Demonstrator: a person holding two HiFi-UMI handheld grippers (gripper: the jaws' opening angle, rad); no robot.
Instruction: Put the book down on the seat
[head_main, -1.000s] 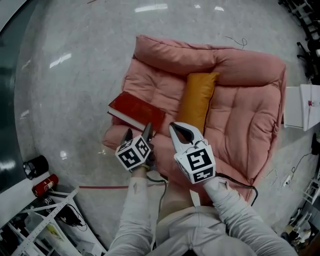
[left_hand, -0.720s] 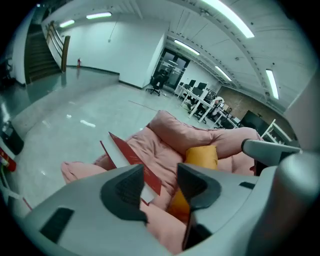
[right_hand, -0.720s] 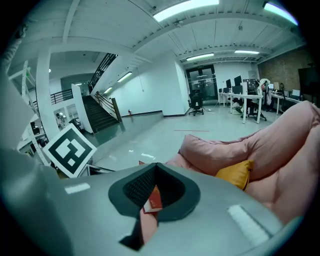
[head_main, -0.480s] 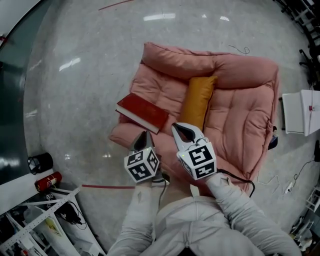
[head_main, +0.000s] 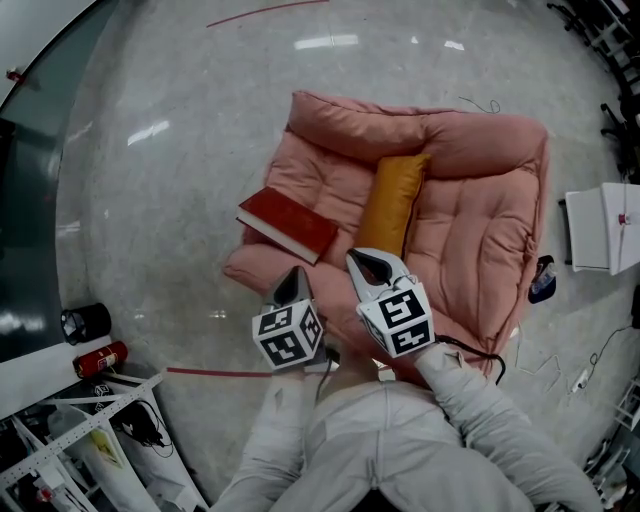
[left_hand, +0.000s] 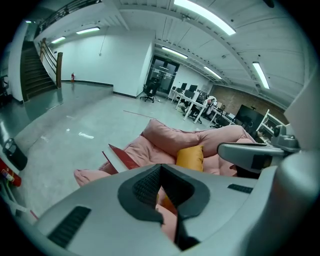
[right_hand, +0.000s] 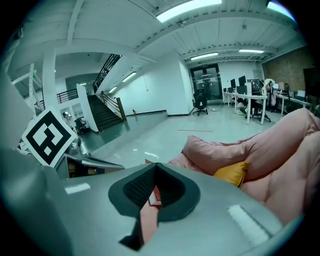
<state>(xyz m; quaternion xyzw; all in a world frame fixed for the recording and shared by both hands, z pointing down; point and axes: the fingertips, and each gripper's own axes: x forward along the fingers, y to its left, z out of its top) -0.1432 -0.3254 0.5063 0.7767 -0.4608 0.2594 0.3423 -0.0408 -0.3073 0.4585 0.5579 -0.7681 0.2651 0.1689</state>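
The red book (head_main: 288, 224) lies flat on the left edge of the pink cushioned seat (head_main: 470, 215), beside an orange pillow (head_main: 392, 205). My left gripper (head_main: 293, 272) hangs a short way in front of the book, apart from it. Its jaws have just been closing and now stand shut with nothing between them. My right gripper (head_main: 368, 264) is beside it over the seat's front edge, shut and empty. In the left gripper view the book (left_hand: 120, 157) shows beyond the closed left gripper (left_hand: 160, 172), and the right gripper (left_hand: 223, 149) reaches in from the right.
A red extinguisher (head_main: 98, 360) and a black cylinder (head_main: 80, 322) lie at the left, by a metal frame (head_main: 80, 445). A strip of red tape (head_main: 215, 372) marks the floor. A white box (head_main: 600, 228) and a blue object (head_main: 540, 280) sit right of the seat.
The left jaws went from wide open by the book to shut. Both grippers drew back and up from the seat. The book stays where it lay.
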